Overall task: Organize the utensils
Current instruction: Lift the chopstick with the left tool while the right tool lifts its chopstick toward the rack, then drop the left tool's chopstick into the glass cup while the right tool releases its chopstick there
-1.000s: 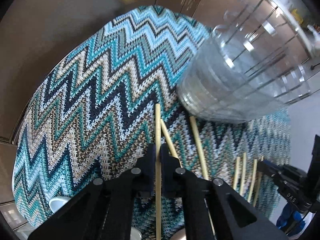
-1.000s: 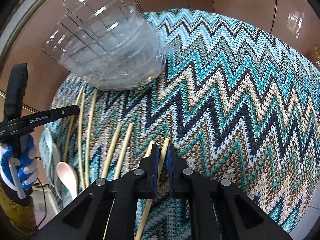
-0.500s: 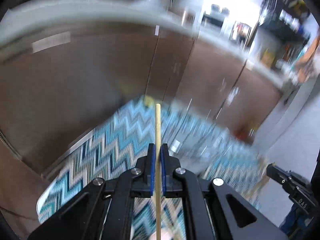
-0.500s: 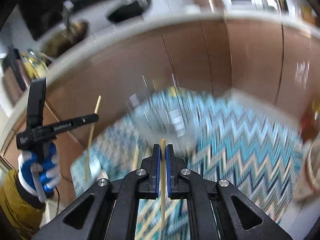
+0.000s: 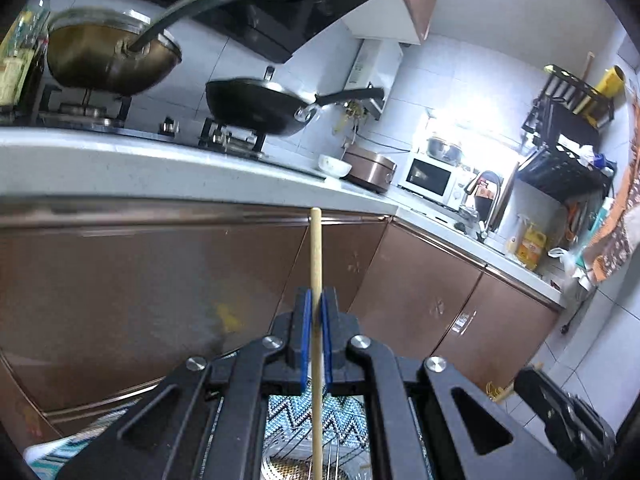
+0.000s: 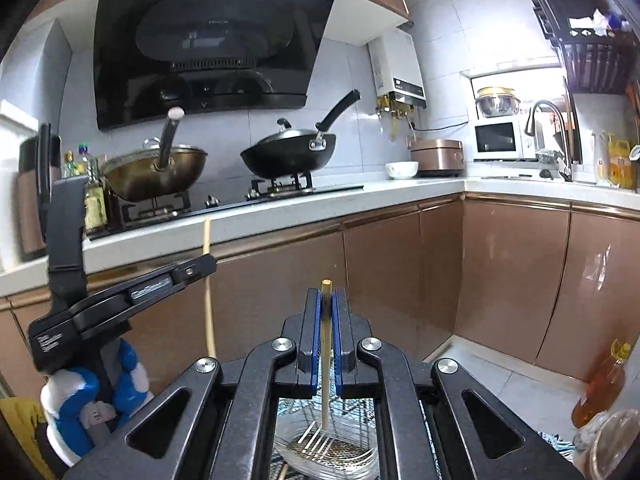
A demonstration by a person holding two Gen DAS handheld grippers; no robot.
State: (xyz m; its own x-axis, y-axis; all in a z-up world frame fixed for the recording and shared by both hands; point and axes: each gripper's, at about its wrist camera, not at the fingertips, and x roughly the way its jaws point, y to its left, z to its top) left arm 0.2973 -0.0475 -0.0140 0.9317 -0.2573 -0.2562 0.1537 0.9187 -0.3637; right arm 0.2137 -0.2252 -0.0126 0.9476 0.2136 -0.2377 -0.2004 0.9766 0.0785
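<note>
Blue-padded black left gripper [image 5: 315, 312], left wrist view: its jaws are closed on a pale bamboo chopstick [image 5: 316, 264], which stands upright between the pads, its blunt top well above the fingertips and its lower length running down behind the gripper frame. Below the jaws, seen through the frame, lie a patch of teal zigzag-knit cloth [image 5: 294, 408] and part of a clear ribbed plastic holder with a perforated floor [image 5: 288, 468]. Ahead of the gripper stands a run of glossy brown cabinet doors [image 5: 420, 292] under a white stone counter [image 5: 180, 176], with a black wok [image 5: 256, 110] and a brass-coloured lidded pan [image 5: 108, 58] on the hob.

Right wrist view: the right gripper [image 6: 327, 312], of the same build, is closed on a second bamboo chopstick [image 6: 326, 360]; only a short stub shows above the pads, and the longer part hangs down with its tip over the clear holder [image 6: 328, 448] directly below the jaws. To the left of this gripper, the left gripper [image 6: 200, 264] appears side-on, held by a hand in a blue-and-white glove [image 6: 84, 396], its chopstick [image 6: 208, 300] near vertical and well apart from the right one. A black range hood [image 6: 208, 40] hangs above the hob beyond.
</note>
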